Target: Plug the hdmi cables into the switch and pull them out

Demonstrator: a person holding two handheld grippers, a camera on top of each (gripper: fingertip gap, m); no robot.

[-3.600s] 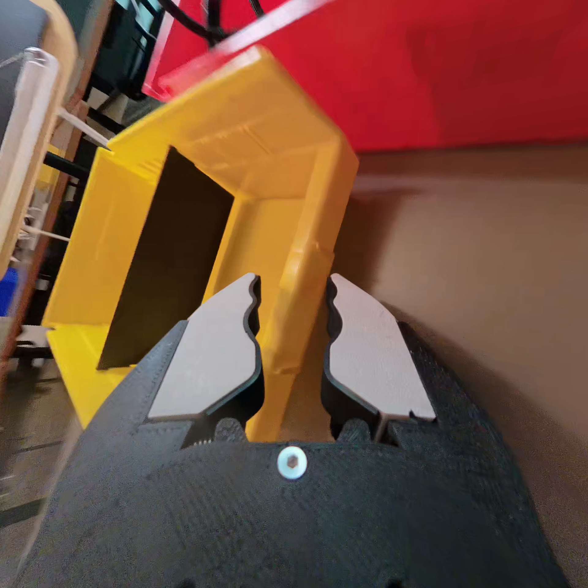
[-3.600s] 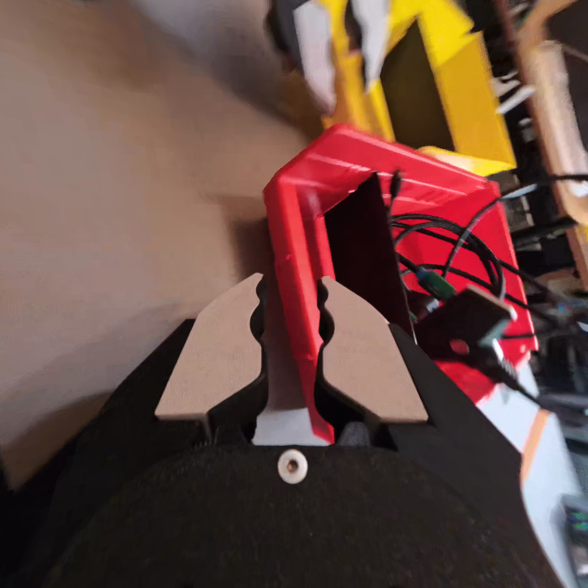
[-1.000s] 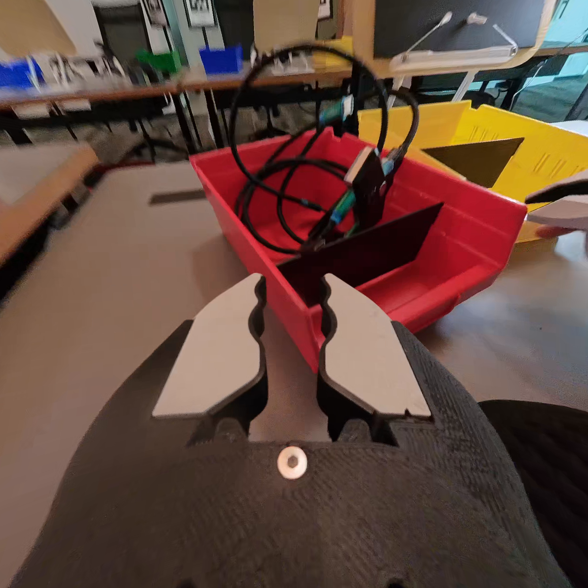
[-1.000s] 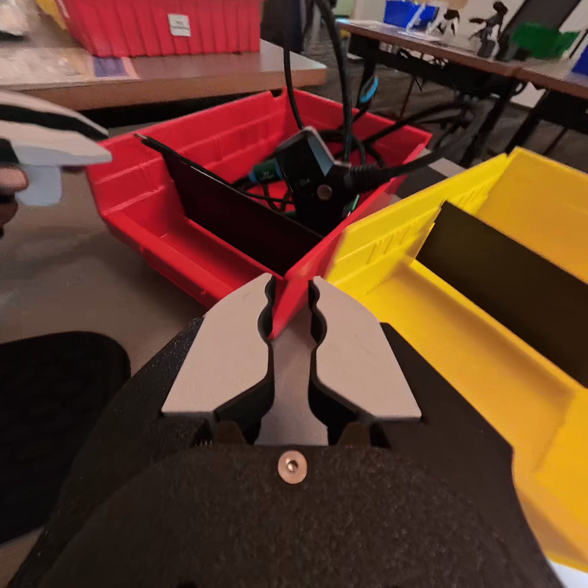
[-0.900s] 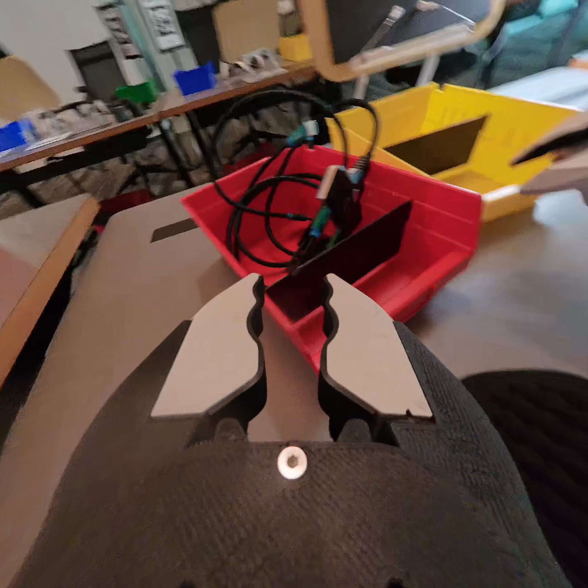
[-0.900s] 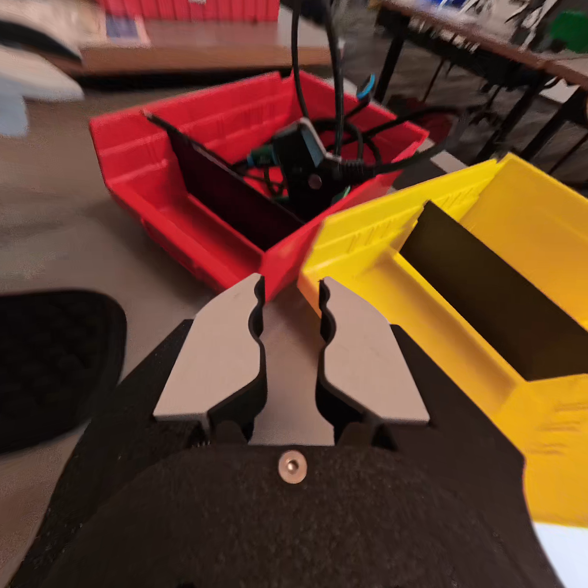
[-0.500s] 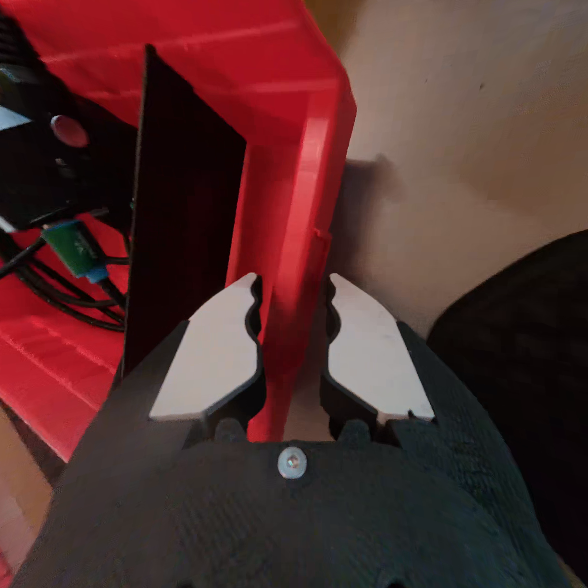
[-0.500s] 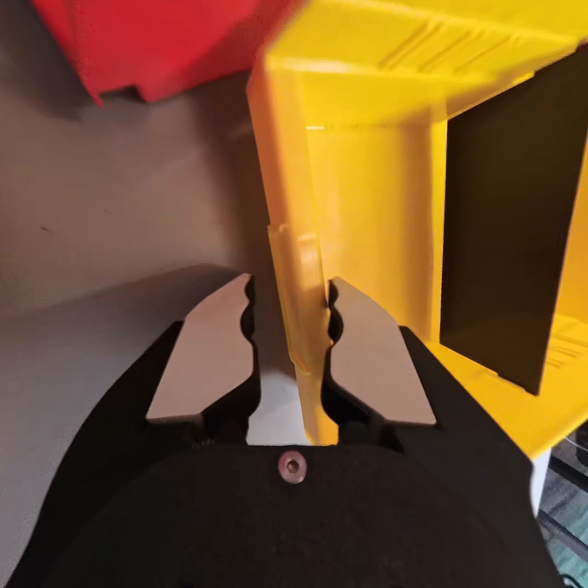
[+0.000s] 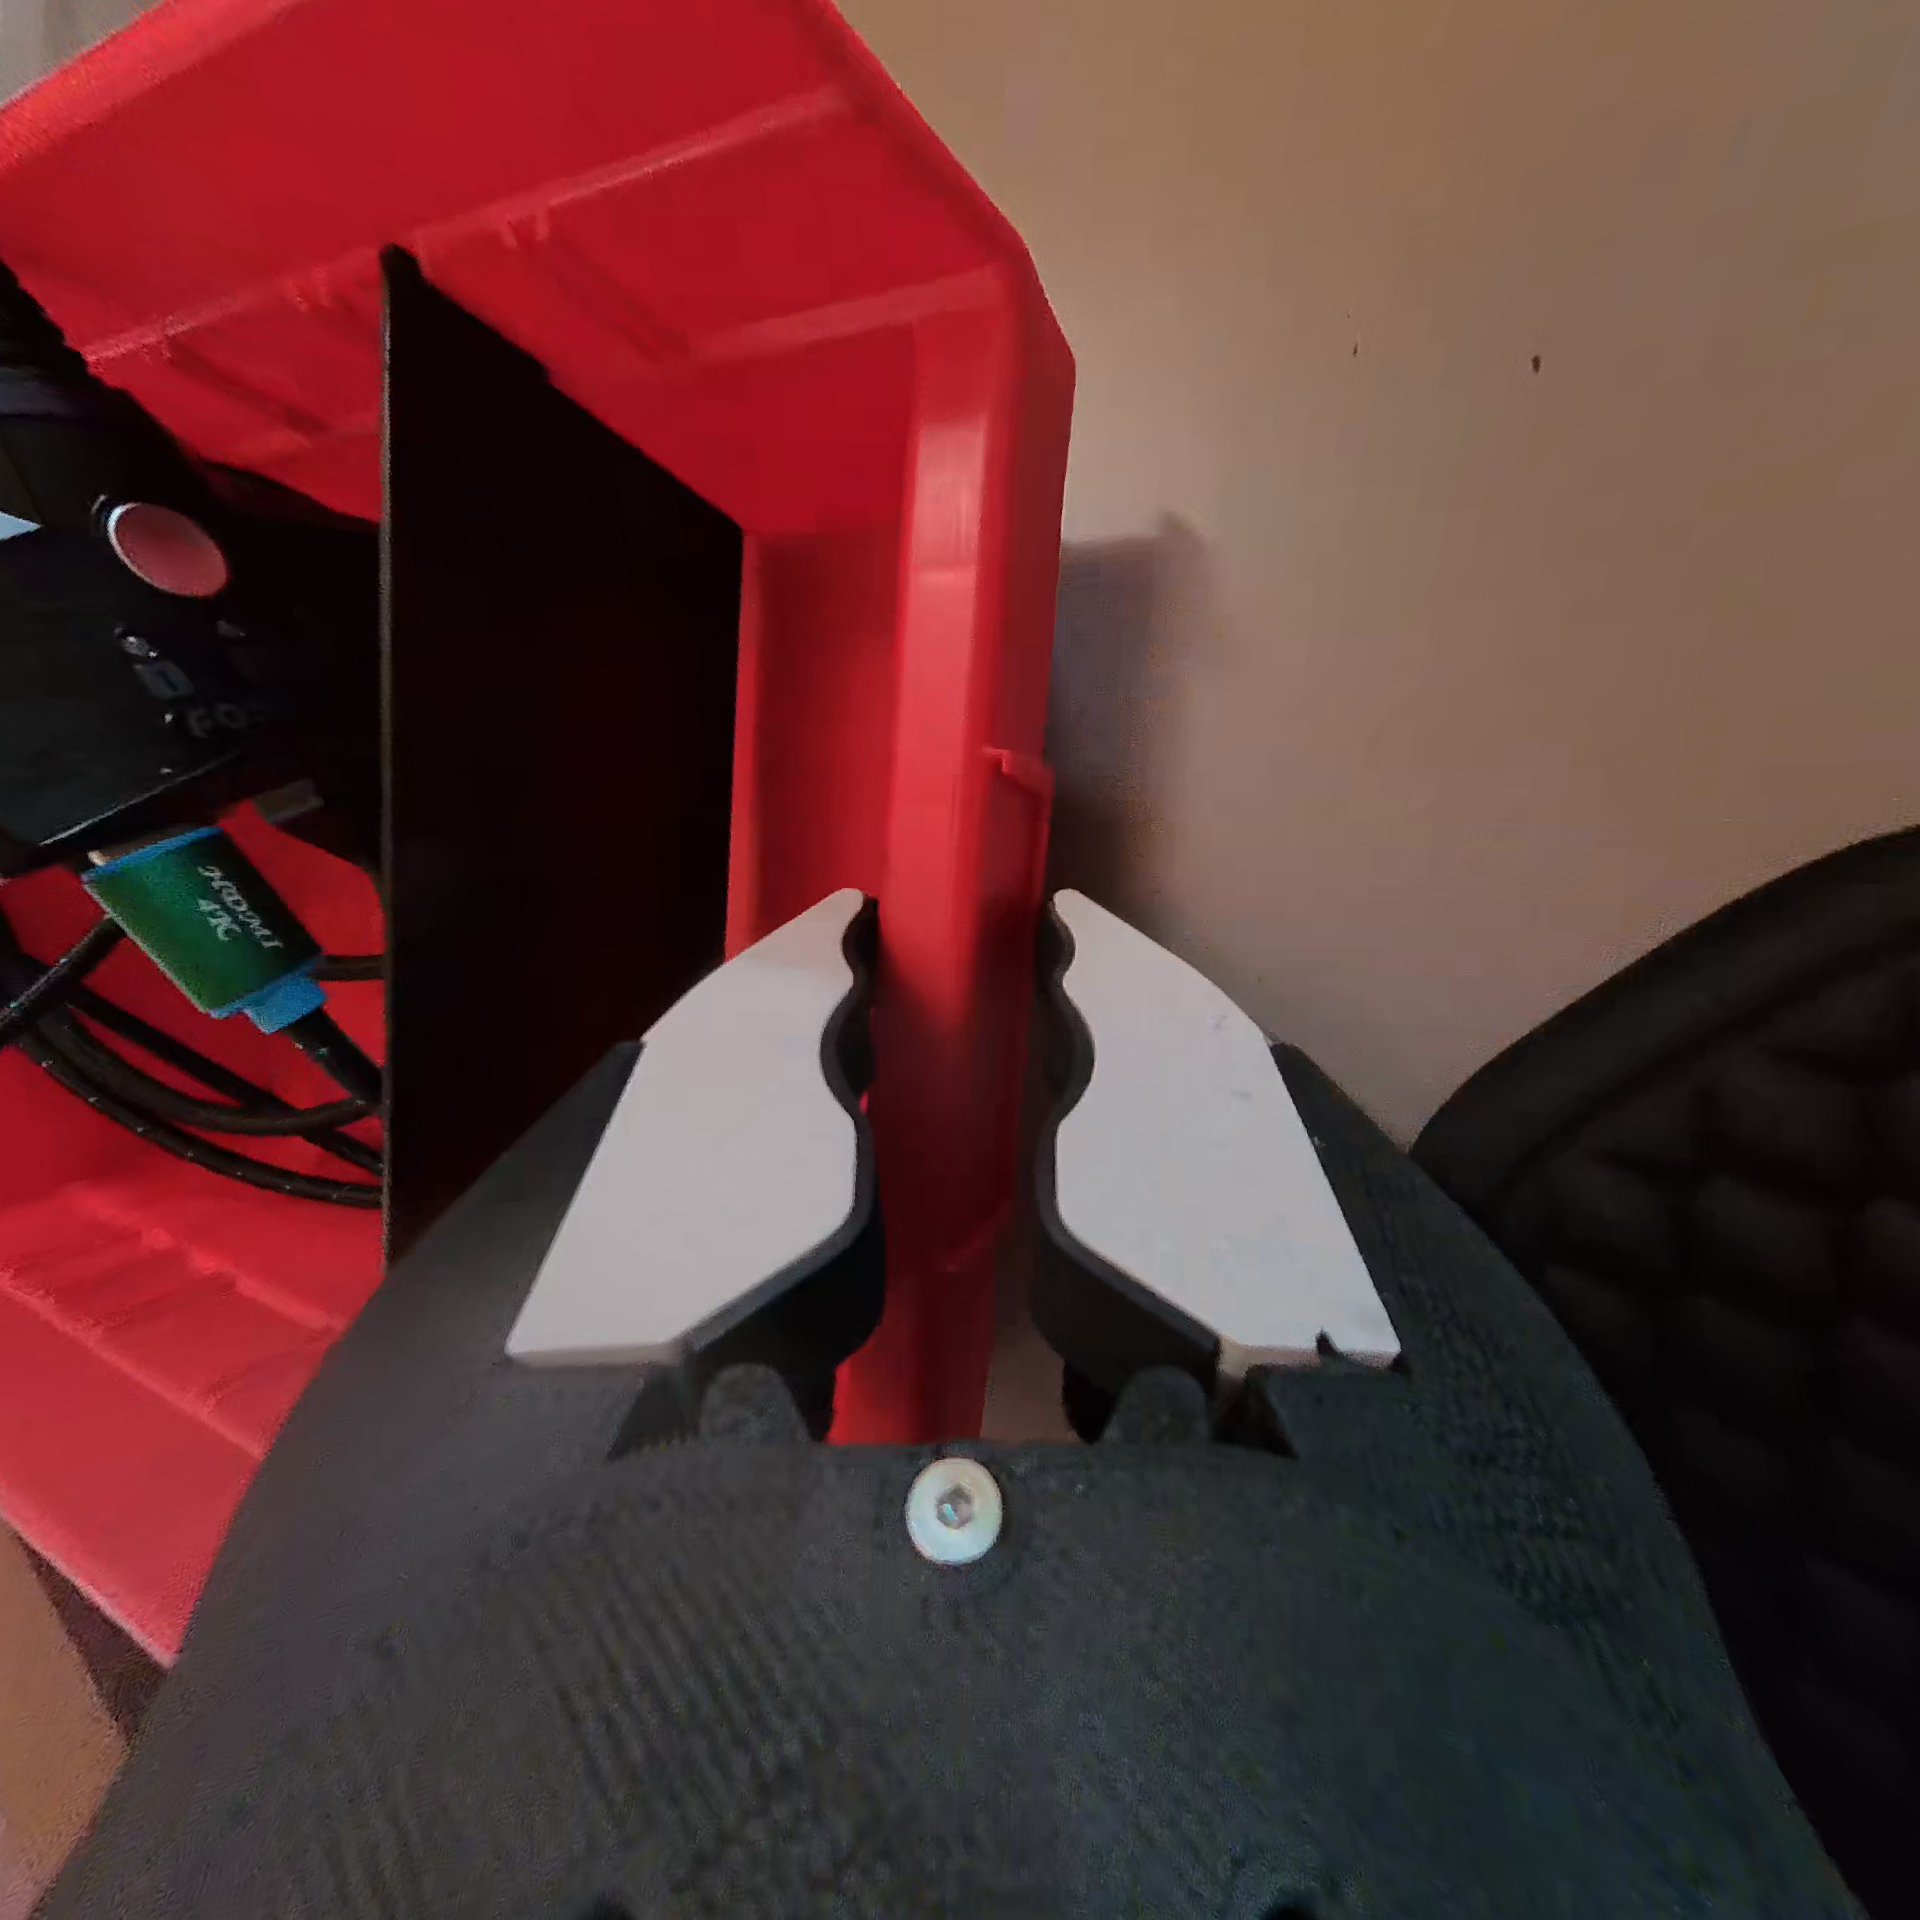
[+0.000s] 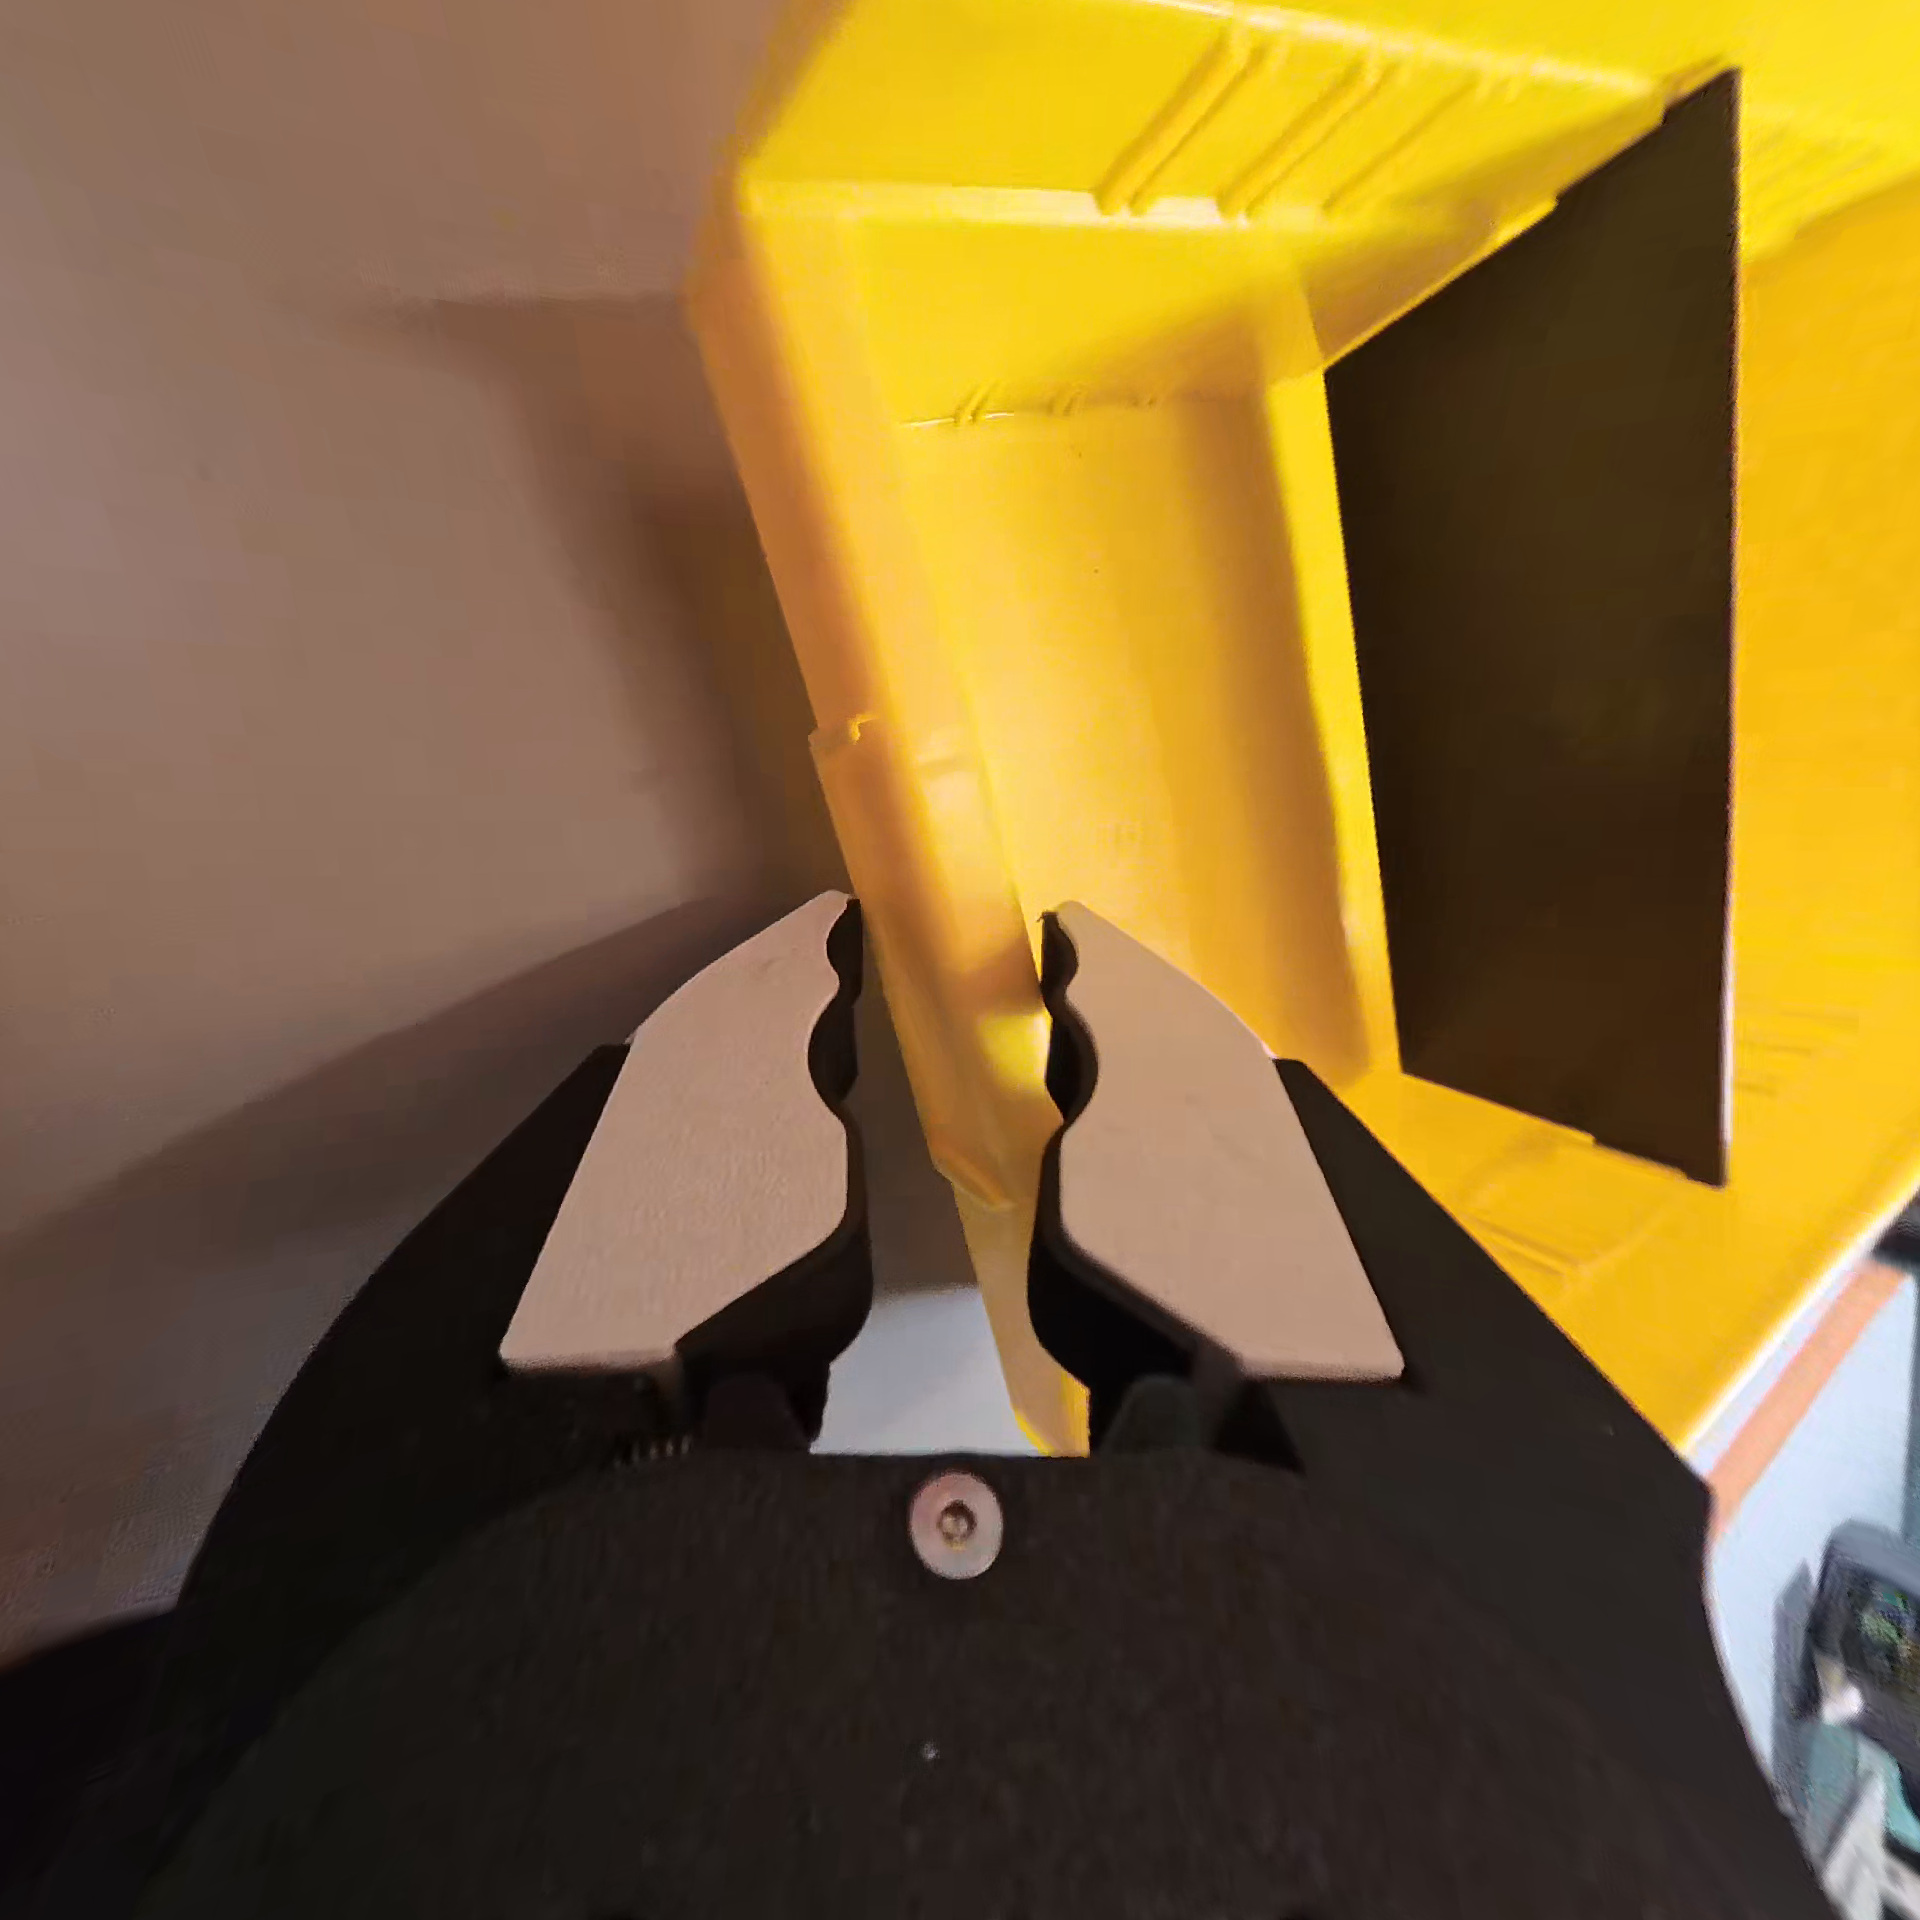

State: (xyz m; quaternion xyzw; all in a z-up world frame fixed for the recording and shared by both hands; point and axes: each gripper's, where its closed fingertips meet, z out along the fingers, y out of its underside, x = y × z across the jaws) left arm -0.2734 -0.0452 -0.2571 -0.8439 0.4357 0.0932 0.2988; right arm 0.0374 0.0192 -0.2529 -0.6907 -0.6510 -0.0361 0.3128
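1. Left wrist view: the left gripper (image 9: 956, 914) straddles the front wall of the red bin (image 9: 966, 582). Its jaws stand part-spread, one finger inside the wall and one outside; whether they actually pinch the wall cannot be told.
2. Left of the claw, behind a black divider (image 9: 551, 790), the black switch (image 9: 114, 665) lies in the bin. An HDMI plug (image 9: 208, 925) with a green shell and black cables (image 9: 208, 1112) lie just beneath the switch.
3. Right of the claw lies the brown table (image 9: 1507, 468).
4. Right wrist view: the right gripper (image 10: 951, 920) straddles the wall of the yellow bin (image 10: 1039, 436), jaws part-spread; the right finger touches the rim, the left stands just clear.
5. Right of this claw, a black divider (image 10: 1538, 644) stands inside the yellow bin.
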